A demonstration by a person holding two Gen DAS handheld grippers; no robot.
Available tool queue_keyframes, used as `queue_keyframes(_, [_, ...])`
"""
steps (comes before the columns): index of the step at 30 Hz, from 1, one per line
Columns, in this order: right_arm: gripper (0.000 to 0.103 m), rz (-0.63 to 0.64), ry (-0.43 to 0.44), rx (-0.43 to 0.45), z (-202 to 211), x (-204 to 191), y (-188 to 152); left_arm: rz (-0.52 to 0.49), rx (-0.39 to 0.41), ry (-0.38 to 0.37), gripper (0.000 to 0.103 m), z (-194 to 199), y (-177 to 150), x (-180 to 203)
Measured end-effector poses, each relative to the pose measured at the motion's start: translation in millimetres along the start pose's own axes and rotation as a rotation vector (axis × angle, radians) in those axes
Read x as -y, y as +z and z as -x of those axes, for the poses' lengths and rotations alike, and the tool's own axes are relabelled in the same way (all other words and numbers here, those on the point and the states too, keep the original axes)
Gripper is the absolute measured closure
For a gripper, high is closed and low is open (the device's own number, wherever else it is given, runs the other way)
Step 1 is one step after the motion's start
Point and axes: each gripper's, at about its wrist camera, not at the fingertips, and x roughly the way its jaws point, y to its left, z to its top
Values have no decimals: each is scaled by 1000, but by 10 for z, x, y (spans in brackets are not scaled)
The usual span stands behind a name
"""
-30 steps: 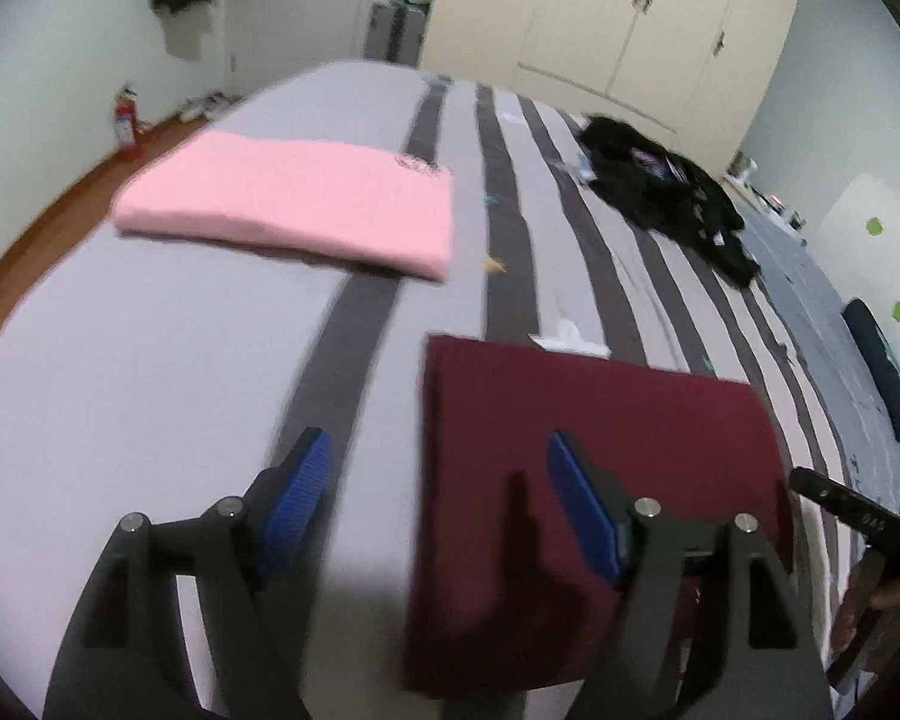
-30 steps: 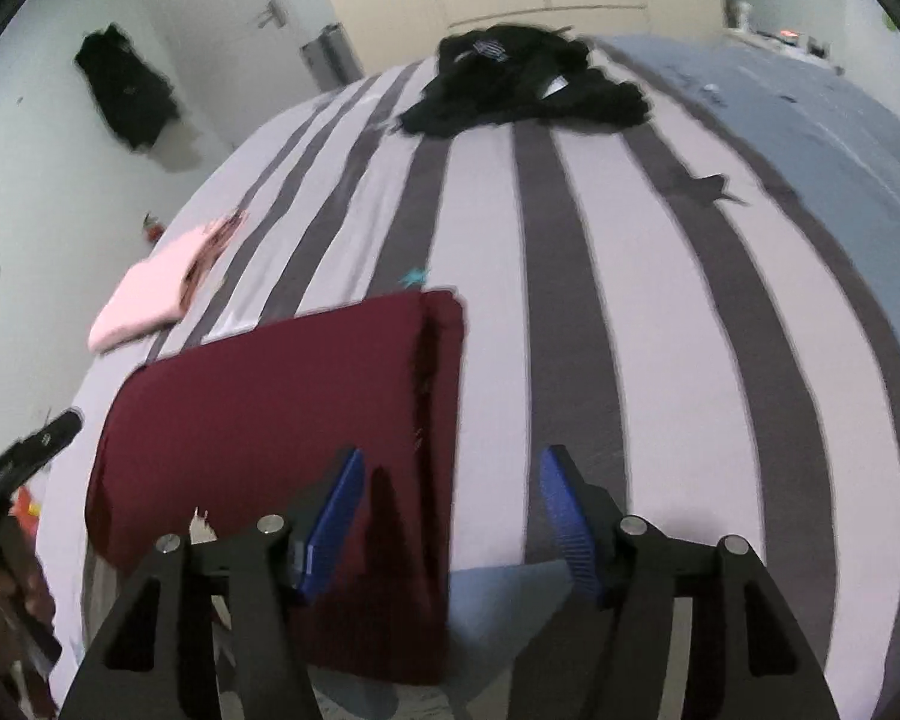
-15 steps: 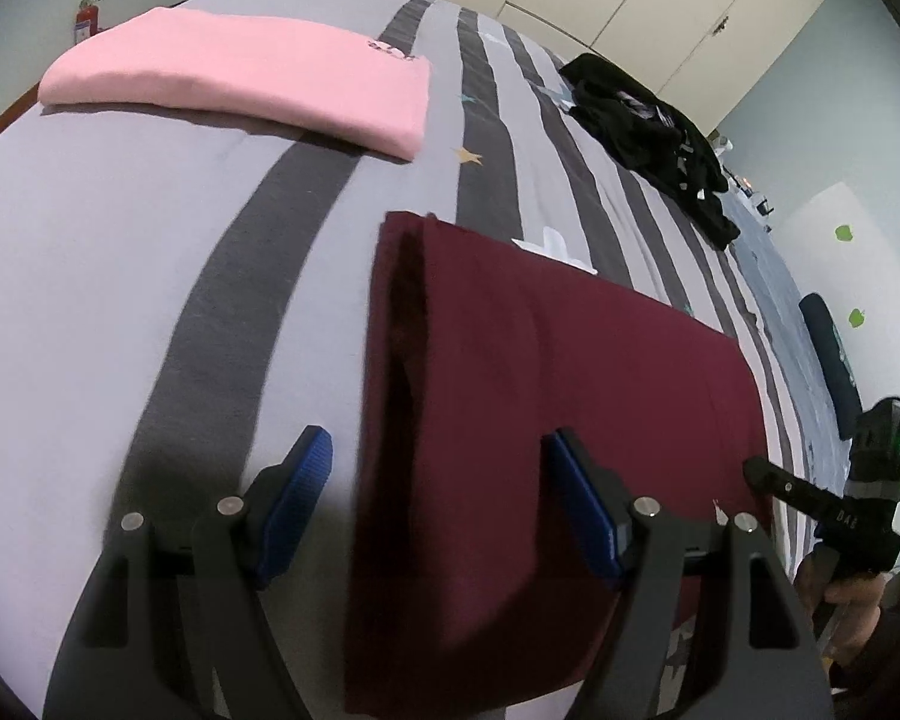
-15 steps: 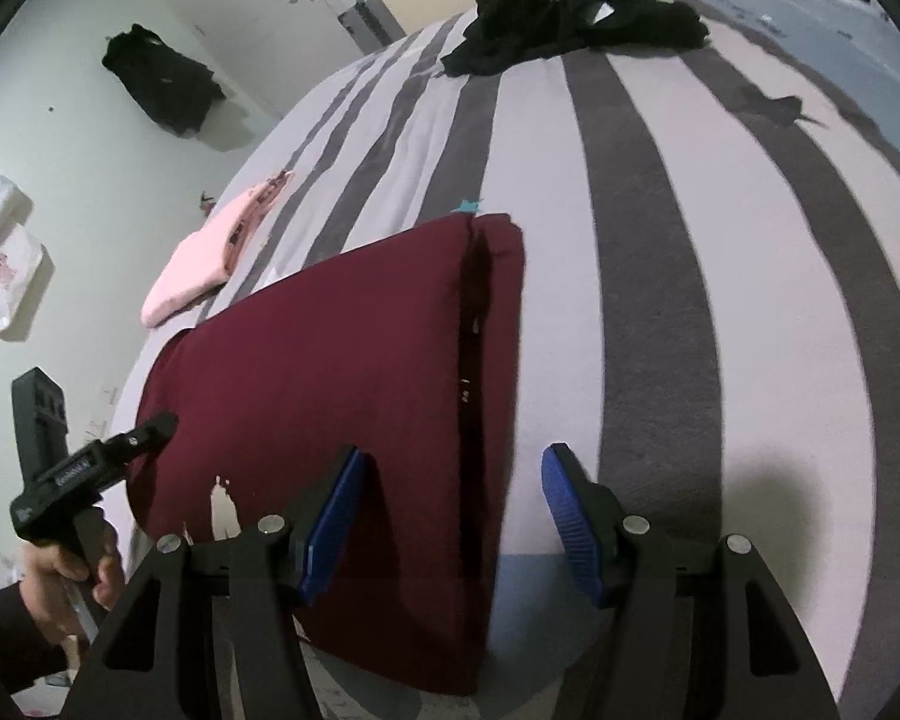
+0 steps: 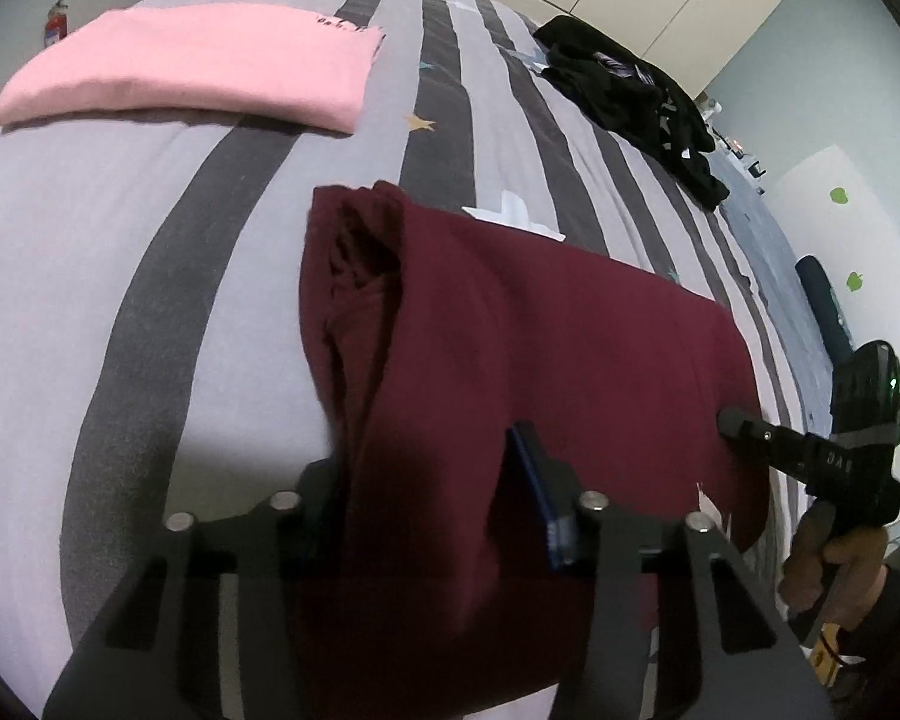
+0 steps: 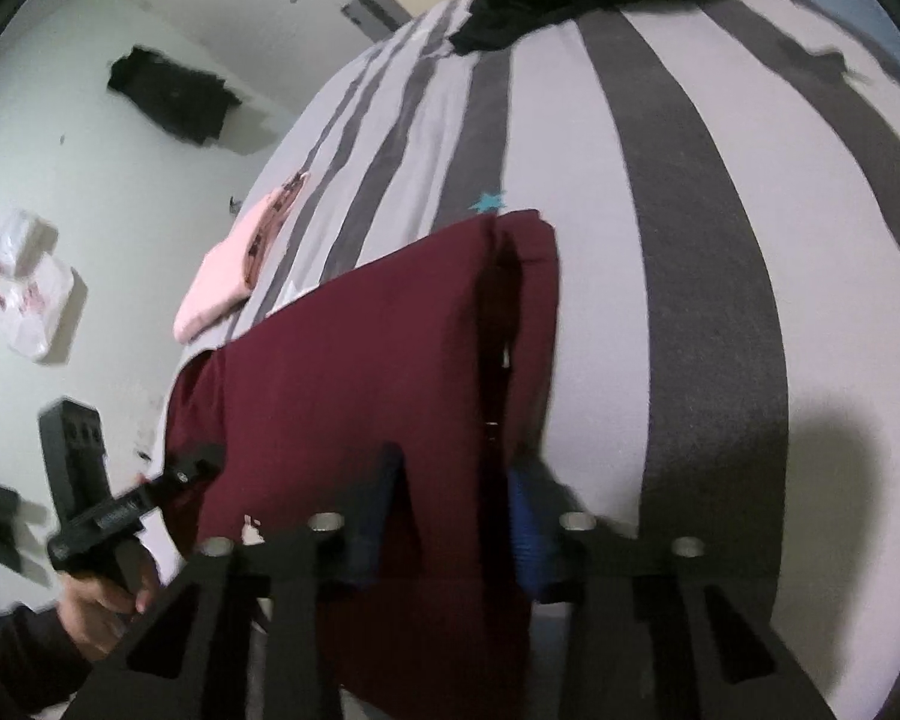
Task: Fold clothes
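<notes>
The maroon garment (image 5: 546, 348) lies partly folded into a long band at the near edge of the striped bed (image 5: 120, 240). The left gripper (image 5: 432, 492) and the right gripper (image 6: 450, 504) have both just been closing, each now pinching a near corner of it. 1 pink garment (image 5: 192, 66) sits finished at 11 o'clock. A black heap (image 5: 630, 102) at 1 o'clock is unfolded. I judge 1 done, 1 underway, 1 waiting.

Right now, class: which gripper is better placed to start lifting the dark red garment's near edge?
Neither alone. The left gripper and right gripper have both just been closing onto opposite near corners of the dark red garment, so they should lift together.
</notes>
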Motion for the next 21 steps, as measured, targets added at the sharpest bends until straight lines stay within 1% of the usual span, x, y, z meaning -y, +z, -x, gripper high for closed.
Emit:
queue_keyframes(1, [84, -12, 7, -6, 0, 9, 12, -4, 6, 9, 70, 9, -3, 19])
queue_keyframes(3, [89, 33, -39, -6, 7, -119, 10, 3, 23, 23, 77, 70, -12, 24])
queue_keyframes(4, [90, 49, -57, -4, 21, -174, 3, 5, 30, 24, 78, 107, -11, 23])
queue_keyframes(8, [91, 62, -105, 22, 172, -393, 38, 1, 65, -15, 80, 327, 79, 49])
queue_keyframes(10, [91, 80, -126, 49, 302, -579, 72, -13, 79, -40, 80, 449, 194, 18])
queue_keyframes(13, [91, 74, -136, 105, 452, -893, 177, -28, 103, -71, 80, 651, 463, -130])
queue_keyframes(15, [91, 73, -128, 140, 445, -1170, 321, -46, 125, -79, 80, 792, 710, -280])
queue_keyframes(18, [91, 78, -114, 182, 256, -1570, 582, -87, 156, -75, 80, 1012, 1169, -622])
queue_keyframes(21, [91, 68, -84, 215, -13, -1843, 909, -111, 174, -54, 80, 1100, 1635, -983])
